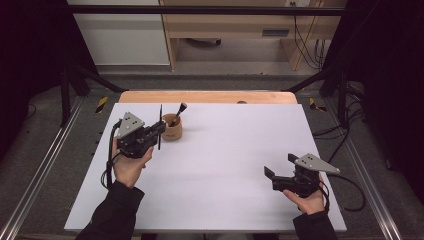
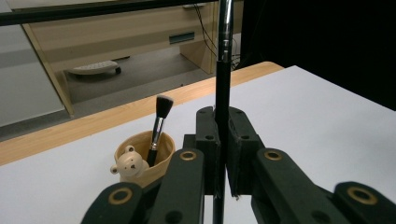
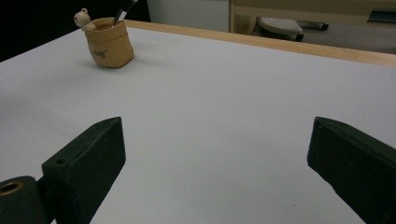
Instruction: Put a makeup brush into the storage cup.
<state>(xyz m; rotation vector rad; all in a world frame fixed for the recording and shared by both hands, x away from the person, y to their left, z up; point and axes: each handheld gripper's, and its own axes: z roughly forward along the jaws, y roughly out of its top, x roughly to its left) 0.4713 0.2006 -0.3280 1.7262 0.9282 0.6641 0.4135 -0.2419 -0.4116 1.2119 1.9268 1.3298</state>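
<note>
Black left gripper (image 2: pixel 223 154) clamps slim glossy brush handle (image 2: pixel 223 88).

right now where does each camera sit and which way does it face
High view: above the person's side, looking forward and down on the white table; forearms, left gripper, right gripper.
Left gripper view: rides that gripper, along jaws shut on a thin upright black brush handle.
Right gripper view: low over the table, open jaws.
All three share the tan bear-faced cup holding a black makeup brush.
</note>
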